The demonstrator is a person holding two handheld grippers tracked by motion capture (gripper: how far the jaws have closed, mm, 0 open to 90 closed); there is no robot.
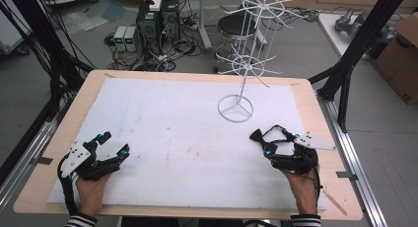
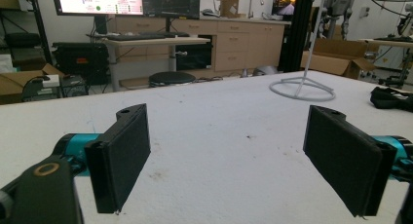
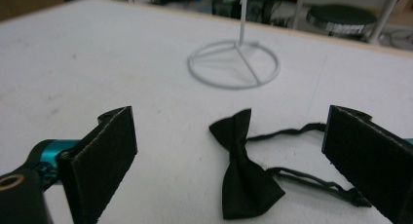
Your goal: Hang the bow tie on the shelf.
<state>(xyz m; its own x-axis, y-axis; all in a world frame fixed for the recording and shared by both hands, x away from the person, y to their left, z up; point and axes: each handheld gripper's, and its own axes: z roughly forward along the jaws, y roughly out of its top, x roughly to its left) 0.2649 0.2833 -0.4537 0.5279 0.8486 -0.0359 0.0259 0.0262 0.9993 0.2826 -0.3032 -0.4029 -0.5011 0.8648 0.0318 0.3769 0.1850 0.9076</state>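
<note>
Between your right gripper jaws, spread wide and holding nothing, lies the black bow tie on the white mat, its strap looping off toward the right jaw. Judged from this, the work has barely started: the bow tie is not yet grasped, and the white wire rack standing further up the mat carries nothing on its arms. Grasping, lifting and hanging the tie all appear to be left. In the right gripper view the bow's long axis runs from the near edge away toward the rack base, tilted slightly left, one wing pointing at you, the other at the rack. Your left gripper rests at the mat's near left corner, well apart from the tie, jaws likewise wide open and empty.
</note>
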